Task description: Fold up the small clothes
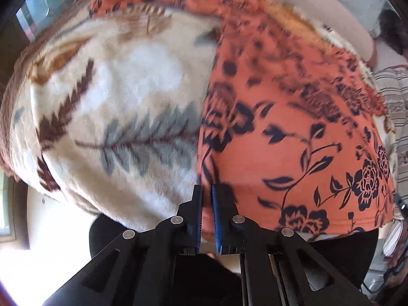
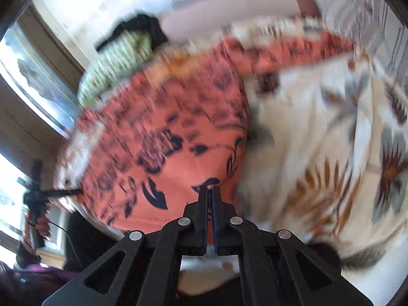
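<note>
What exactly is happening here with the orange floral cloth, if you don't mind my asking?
A person holds a gripper in each hand and is folding an orange floral garment spread on a cream leaf-patterned blanket. The left gripper is pinched on the garment's near left edge, and the right gripper is clamped on its near right corner. The right view is motion-blurred. A green patterned cloth lies beyond.

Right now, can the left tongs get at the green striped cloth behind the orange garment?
Probably not directly. The left tongs sit at the near corner of the orange garment, nearly closed on its edge; the green striped cloth lies beyond the whole garment.
</note>
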The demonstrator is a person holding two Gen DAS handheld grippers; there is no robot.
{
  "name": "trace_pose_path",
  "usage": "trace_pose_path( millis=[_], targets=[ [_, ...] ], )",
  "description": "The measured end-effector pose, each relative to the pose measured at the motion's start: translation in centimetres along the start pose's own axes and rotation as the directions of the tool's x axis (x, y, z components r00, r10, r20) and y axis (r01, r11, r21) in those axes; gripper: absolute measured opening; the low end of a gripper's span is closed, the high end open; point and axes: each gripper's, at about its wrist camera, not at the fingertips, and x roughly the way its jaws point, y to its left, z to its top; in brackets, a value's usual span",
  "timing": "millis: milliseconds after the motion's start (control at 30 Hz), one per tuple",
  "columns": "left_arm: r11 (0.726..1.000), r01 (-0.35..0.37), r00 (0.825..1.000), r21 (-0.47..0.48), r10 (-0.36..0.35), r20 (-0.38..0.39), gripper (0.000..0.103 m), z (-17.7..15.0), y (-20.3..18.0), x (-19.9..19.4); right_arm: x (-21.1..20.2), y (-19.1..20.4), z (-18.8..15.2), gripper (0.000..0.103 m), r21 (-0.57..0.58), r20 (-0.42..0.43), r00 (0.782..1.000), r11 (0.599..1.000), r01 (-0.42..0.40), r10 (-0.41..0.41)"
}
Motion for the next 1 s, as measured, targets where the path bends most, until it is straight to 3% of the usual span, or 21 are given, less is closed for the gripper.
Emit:
trace_pose_path(
  millis=[67, 200, 233, 267, 300, 333, 400, 467, 500, 533, 567, 600, 700, 733, 833, 900, 1000],
  targets=[
    [1.0, 0.024, 1.0, -0.015, -0.025, -0.004, 0.007, 0.1, 0.5, 0.2, 1.9, -0.8, -1.1, 0.0, 0.025, -0.07, 0.997, 0.999, 0.023, -0.022],
    [0.998, 0.069, 0.995, 0.012, -0.07, 0.074, 0.013, 1.7, -0.1, -2.1, 0.1, -3.1, 1.2, 0.011, 0.15, 0.093, 0.993, 0.985, -0.084, 0.071],
    [0.996, 0.084, 0.992, 0.013, -0.085, 0.098, 0.024, 2.3, 0.0, -2.4, 0.0, -3.8, 2.3, 0.015, 0.173, 0.126, 0.989, 0.981, -0.093, 0.072],
    [0.995, 0.099, 0.988, 0.005, -0.099, 0.118, 0.043, 3.0, -0.2, -2.6, 0.5, -4.3, 3.7, 0.028, 0.197, 0.152, 0.987, 0.977, -0.082, 0.052],
    [0.993, 0.115, 0.984, -0.008, -0.113, 0.135, 0.051, 3.4, -0.3, -2.6, 0.9, -4.7, 4.5, 0.035, 0.206, 0.158, 0.987, 0.976, -0.072, 0.039],
    [0.991, 0.132, 0.981, -0.024, -0.127, 0.146, 0.056, 4.1, -0.5, -2.4, 2.1, -5.0, 5.7, 0.04, 0.215, 0.169, 0.985, 0.975, -0.055, 0.018],
    [0.984, 0.171, 0.978, -0.045, -0.163, 0.13, 0.056, 4.7, -0.6, -1.0, 4.5, -5.2, 6.9, 0.04, 0.222, 0.152, 0.988, 0.974, -0.036, 0.001],
    [0.98, 0.184, 0.981, -0.08, -0.178, 0.075, 0.049, 5.3, -0.8, 1.1, 7.9, -5.1, 7.9, 0.039, 0.241, 0.086, 0.996, 0.97, -0.023, 0.002],
    [0.979, 0.187, 0.982, -0.086, -0.183, 0.05, 0.04, 5.6, -1.1, 1.9, 9.0, -4.5, 8.0, 0.017, 0.227, 0.064, 0.997, 0.973, -0.045, 0.031],
    [0.981, 0.18, 0.984, -0.075, -0.179, 0.019, 0.01, 5.7, -1.6, 2.3, 9.2, -3.9, 8.0, 0.007, 0.197, 0.066, 0.997, 0.979, -0.061, 0.049],
    [0.983, 0.173, 0.985, -0.06, -0.173, -0.005, 0.003, 5.9, -1.8, 2.8, 8.6, -2.6, 8.4, 0.007, 0.146, 0.081, 0.995, 0.987, -0.066, 0.055],
    [0.986, 0.159, 0.987, -0.054, -0.159, 0.001, 0.003, 6.0, -1.6, 3.1, 7.4, -2.0, 8.4, 0.006, 0.116, 0.119, 0.991, 0.991, -0.068, 0.054],
    [0.999, 0.027, 0.999, -0.032, -0.026, 0.039, 0.003, 5.6, -1.2, 3.2, 4.4, -2.4, 8.6, 0.006, 0.111, 0.216, 0.976, 0.993, -0.025, 0.0],
    [0.999, 0.022, 0.999, -0.04, -0.021, 0.032, 0.003, 5.4, -1.1, 3.8, 4.9, -3.4, 8.7, 0.006, 0.127, 0.201, 0.979, 0.992, 0.006, -0.032],
    [0.996, 0.042, 0.999, -0.083, -0.039, 0.033, 0.003, 5.6, -1.0, 4.3, 8.5, -5.6, 8.0, 0.007, 0.118, 0.032, 0.995, 0.989, 0.094, -0.098],
    [0.997, 0.044, 0.999, -0.065, -0.042, 0.035, 0.003, 5.7, -1.6, 3.8, 7.6, -5.5, 8.1, 0.015, 0.123, 0.062, 0.996, 0.991, 0.053, -0.061],
    [0.998, 0.063, 0.995, 0.01, -0.063, 0.075, 0.006, 5.9, -3.1, 1.9, 4.1, -7.5, 10.3, 0.015, 0.199, 0.163, 0.987, 0.98, -0.033, 0.0]
  ],
)
